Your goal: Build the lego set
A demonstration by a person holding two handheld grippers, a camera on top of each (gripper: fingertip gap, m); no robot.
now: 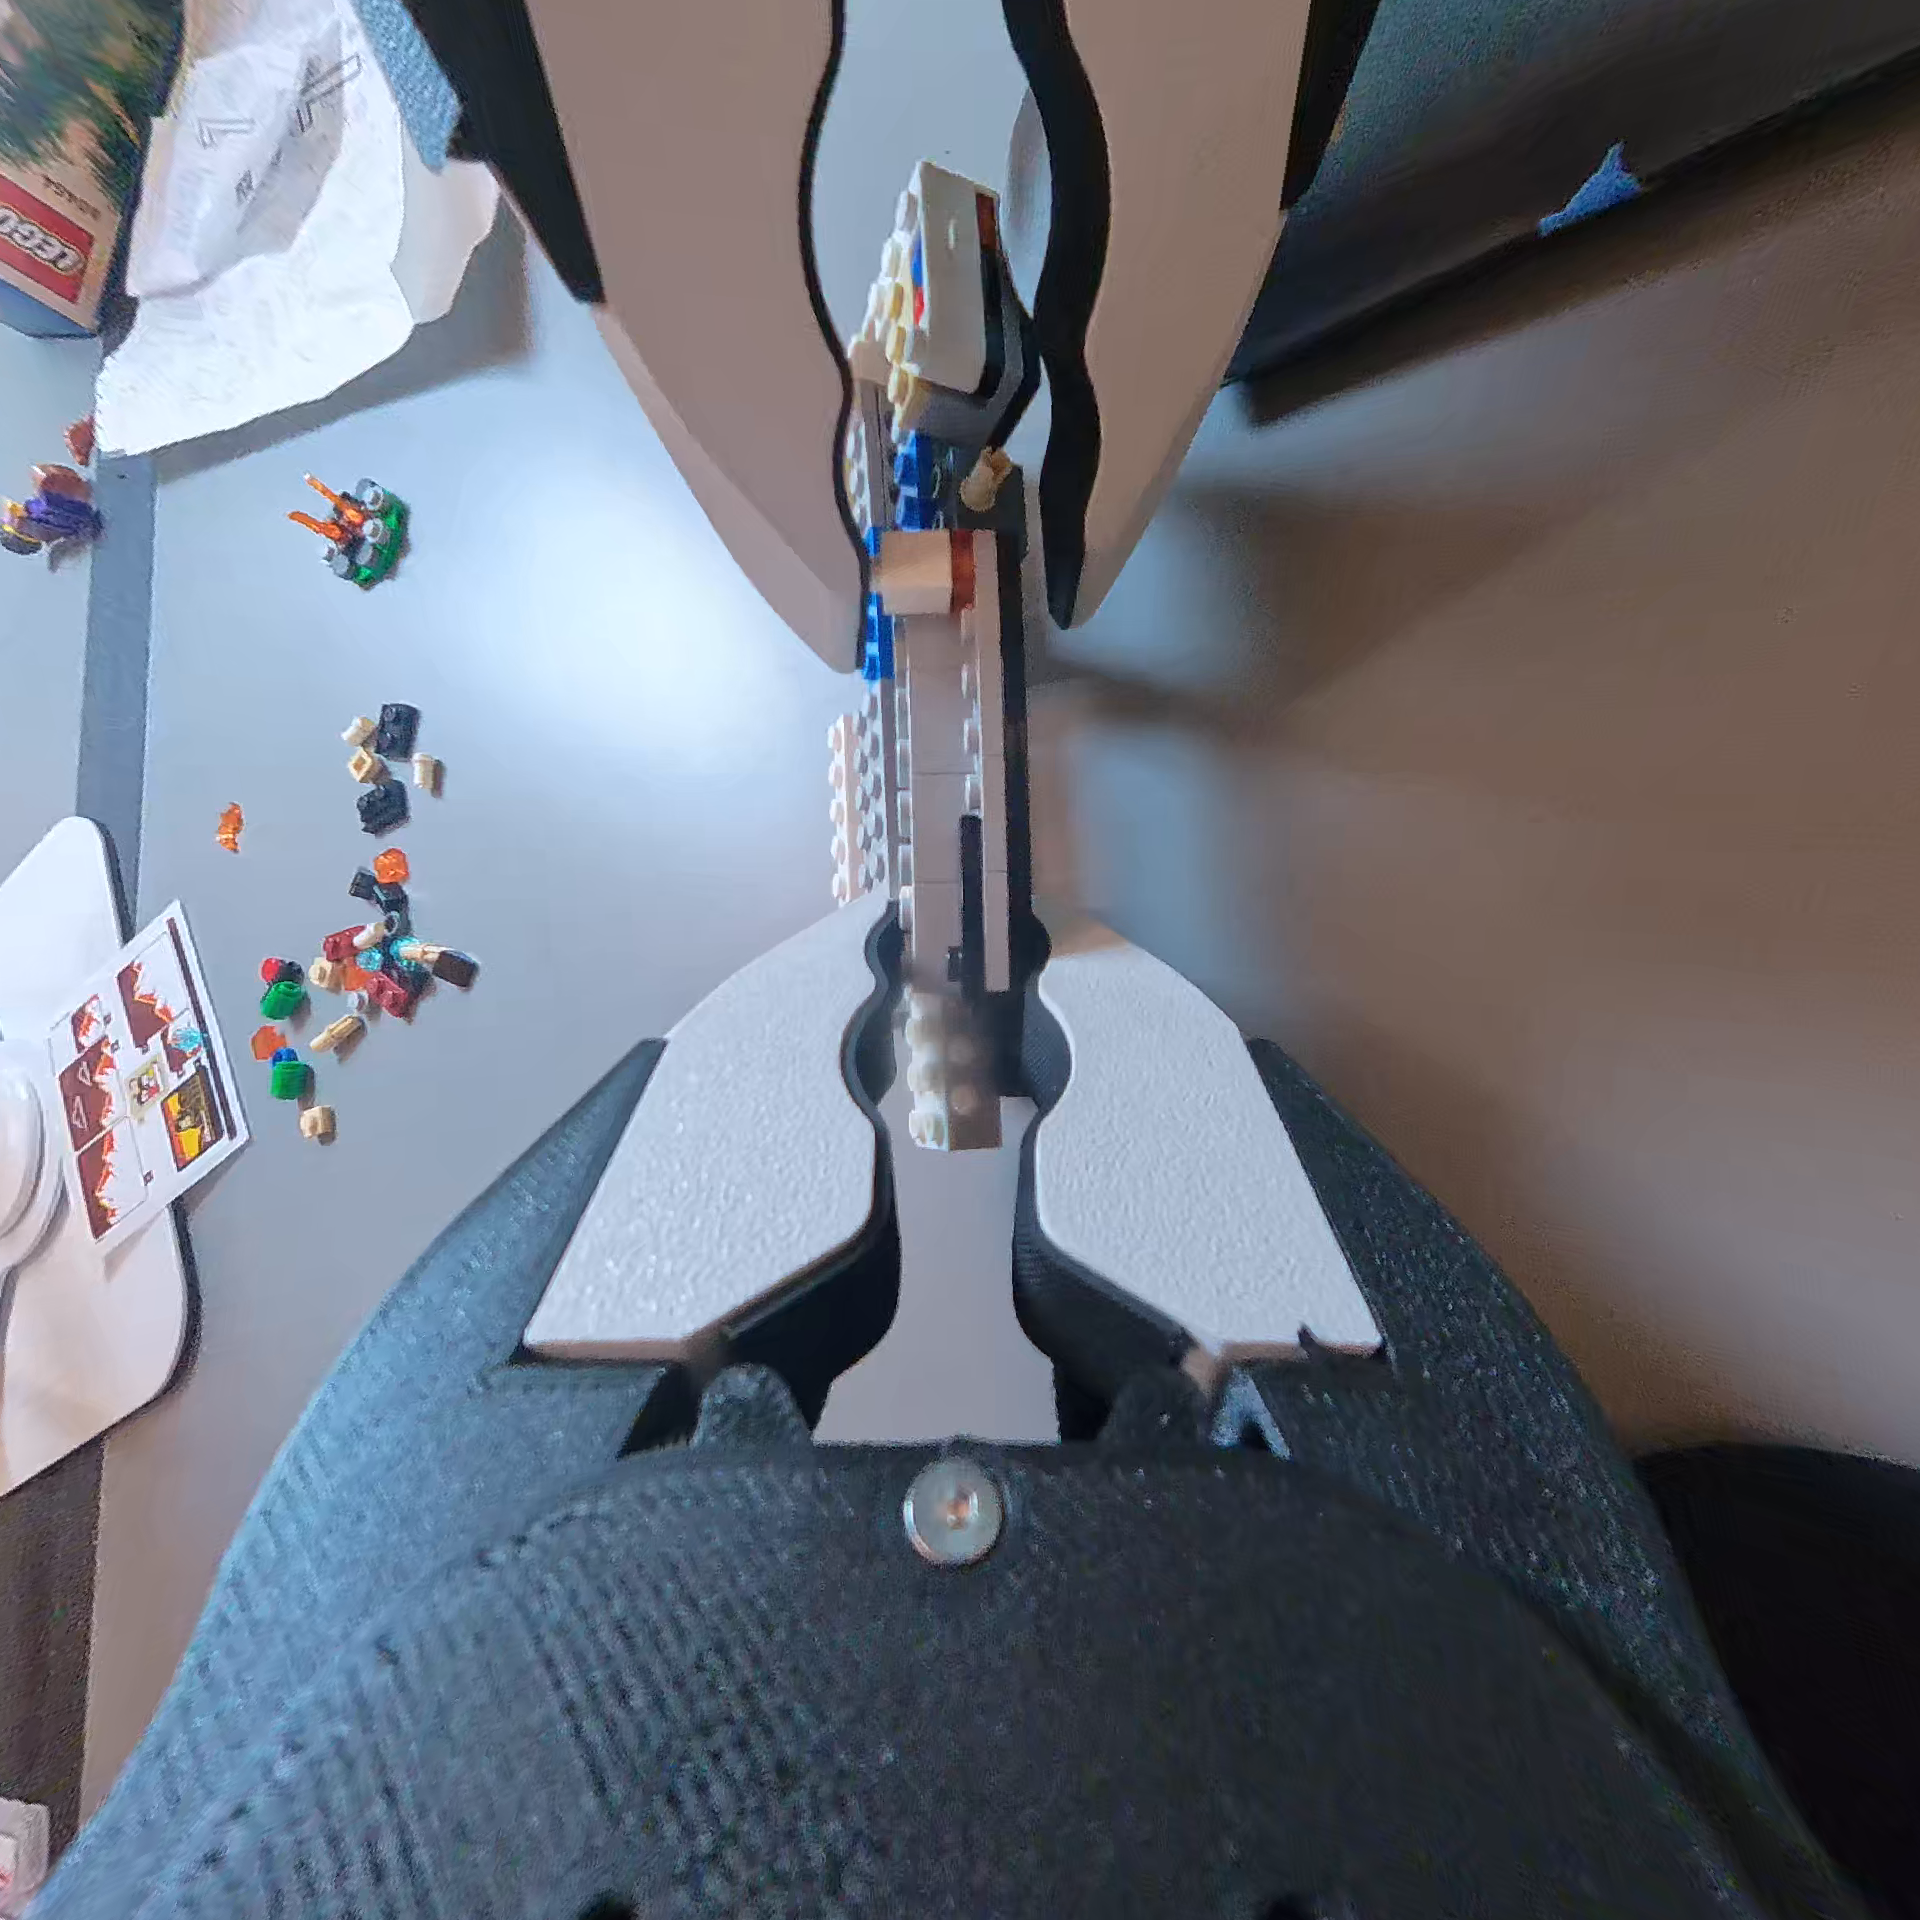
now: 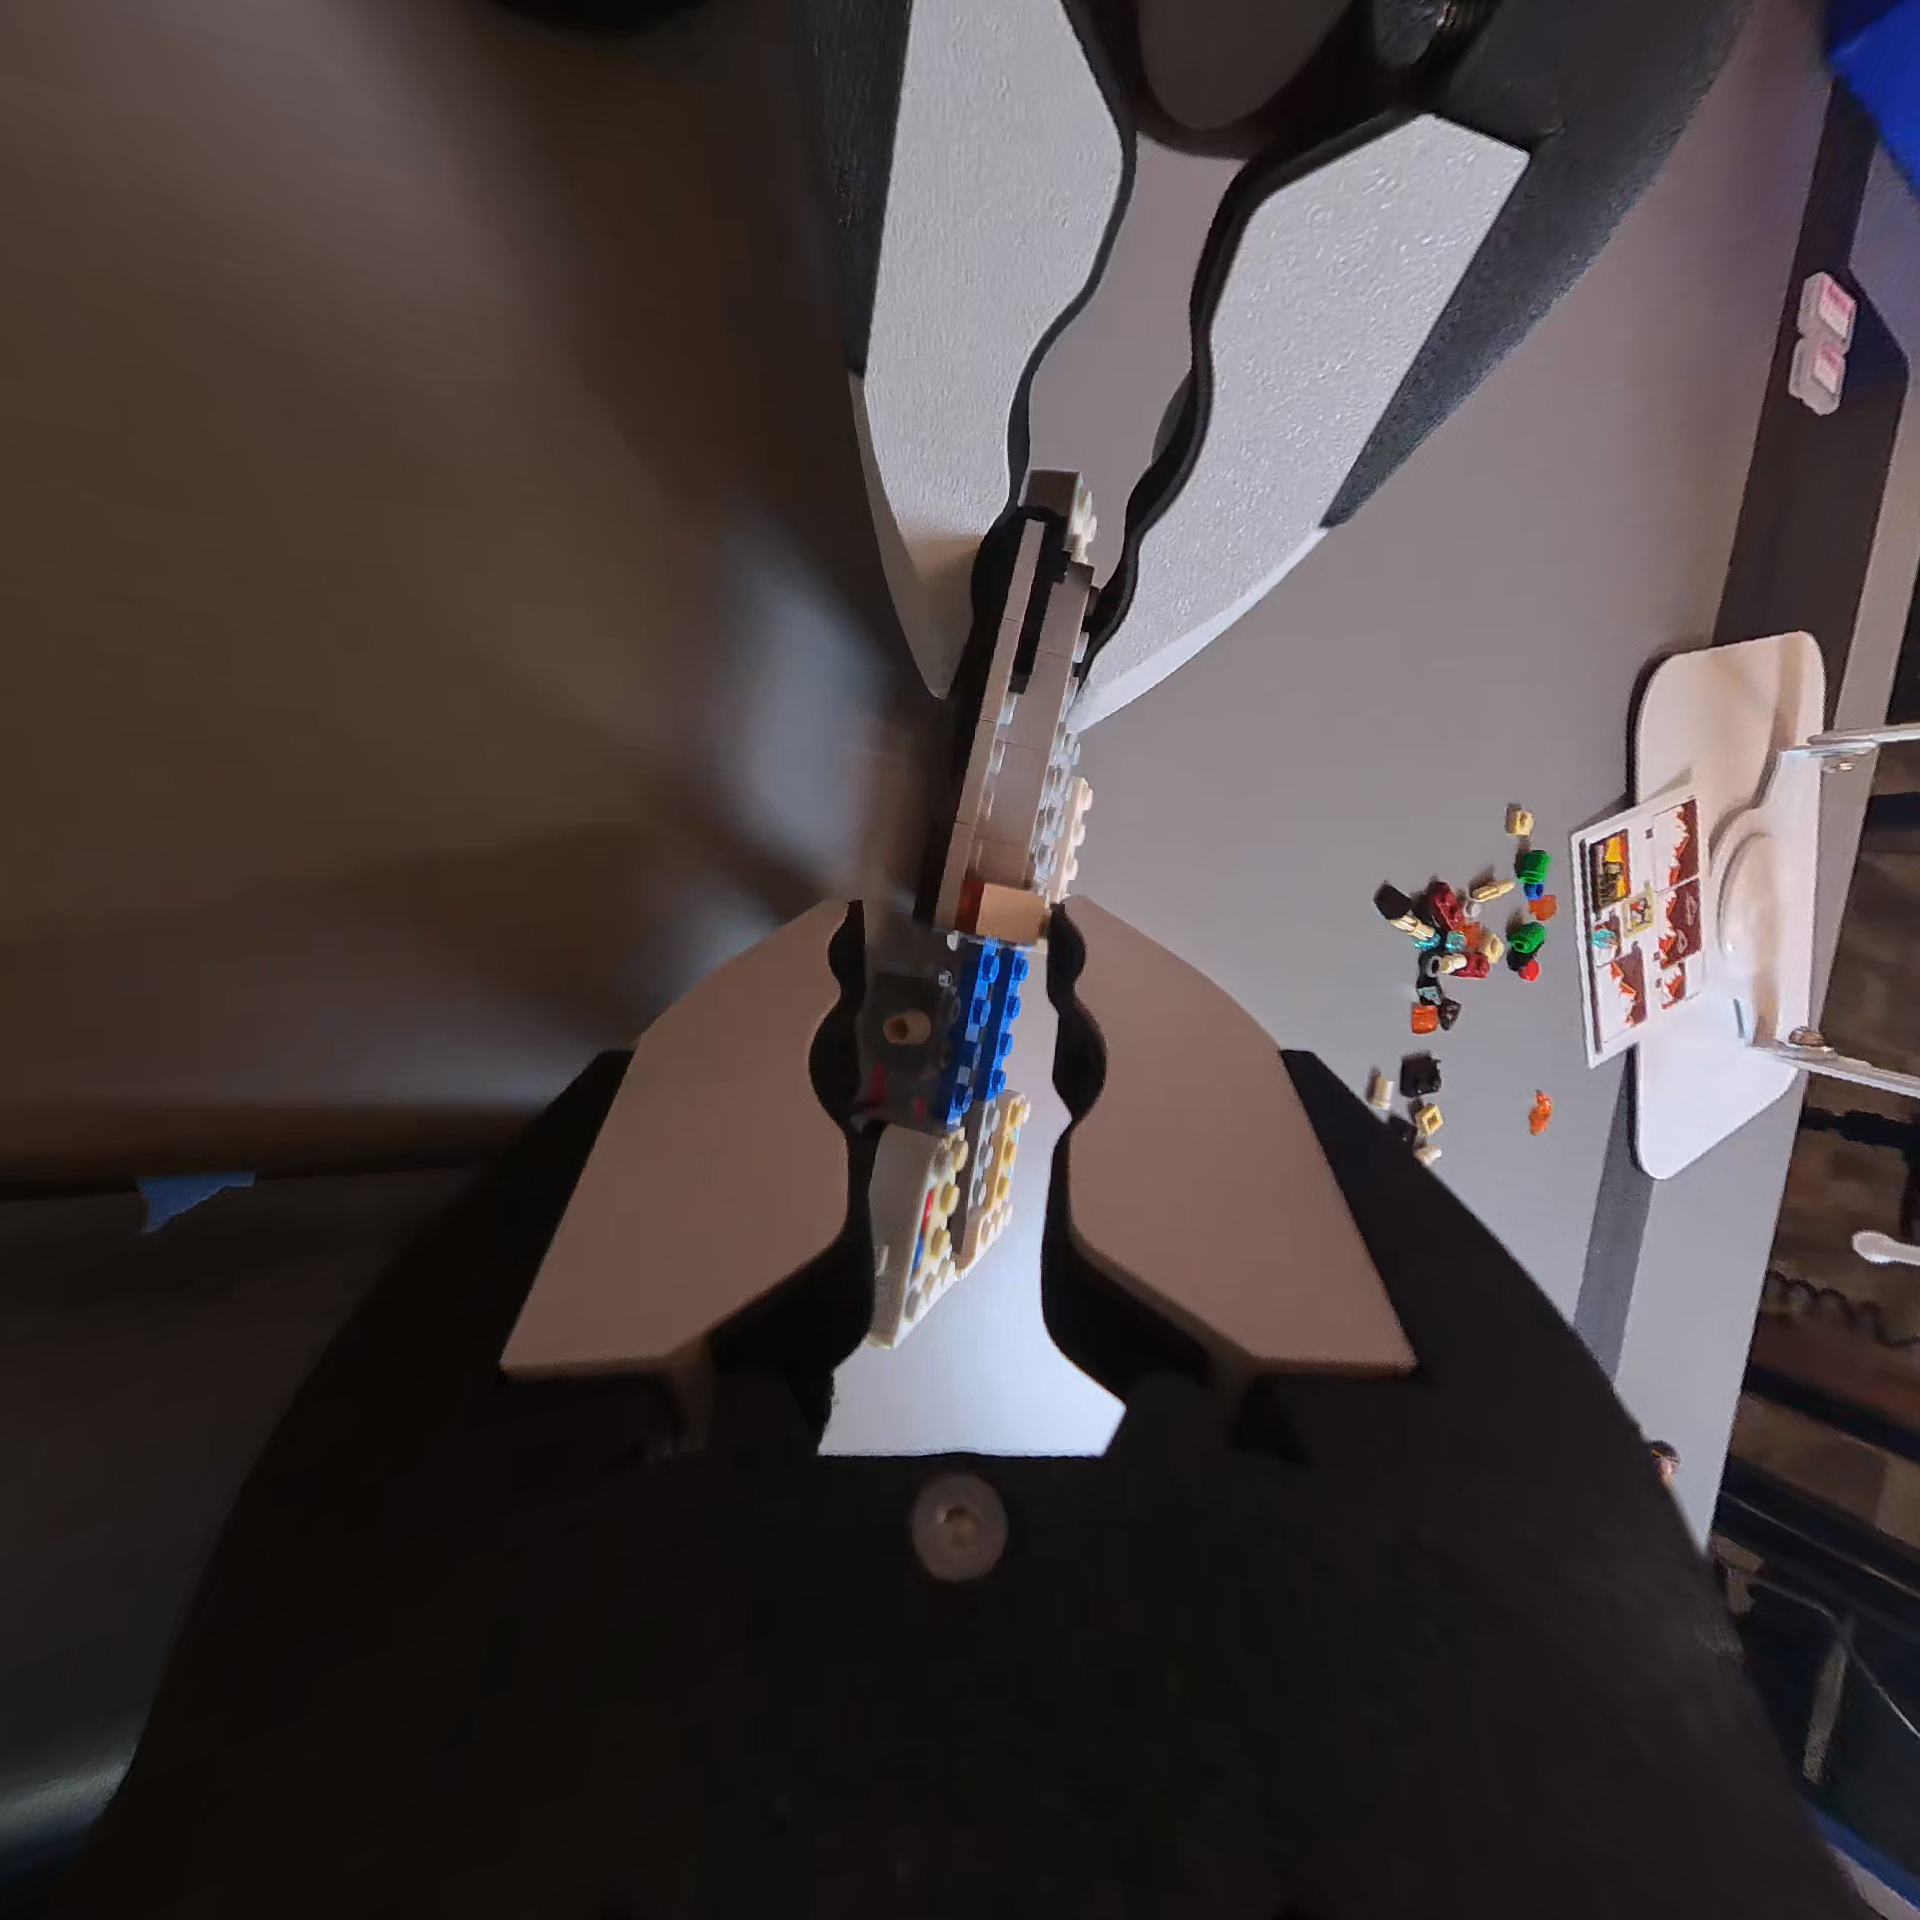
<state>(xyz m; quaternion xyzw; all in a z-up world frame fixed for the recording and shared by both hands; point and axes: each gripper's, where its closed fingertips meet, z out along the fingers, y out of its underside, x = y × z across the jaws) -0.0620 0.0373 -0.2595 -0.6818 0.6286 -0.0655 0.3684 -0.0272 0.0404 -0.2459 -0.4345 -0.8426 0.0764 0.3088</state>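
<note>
**Two grippers, one long build held in the air**

Two grippers held the same thing at once. Closest to the left camera, the left gripper (image 1: 961,977) was squeezed onto one end of the long lego build (image 1: 961,790). The pale, studded end of the build sat between its fingers. At the far end, the right gripper (image 1: 961,613) was pinching the other part, where the blue bricks (image 2: 982,1039) and the white slope piece (image 1: 951,281) sat. In the right wrist view the blue bricks were right between its two fingers, clamped tight. The two grippers pointed at each other, tip toward tip, with the build stretched between them like a bridge. It was lifted up off the grey table (image 1: 582,582), turned on its edge.

I think the job was partly done. A long piece was already made of many bricks. But plenty was left. Farther off on the table lay a pile of loose small pieces (image 1: 379,966), black, tan, red, green and orange. A little green piece with orange flames (image 1: 358,525) stood alone beyond them. A sticker sheet (image 1: 151,1070) lay beside the pile, not yet used as far as I could tell. Farthest away were a crumpled white paper bag (image 1: 270,229) and the box (image 1: 57,166).
</note>
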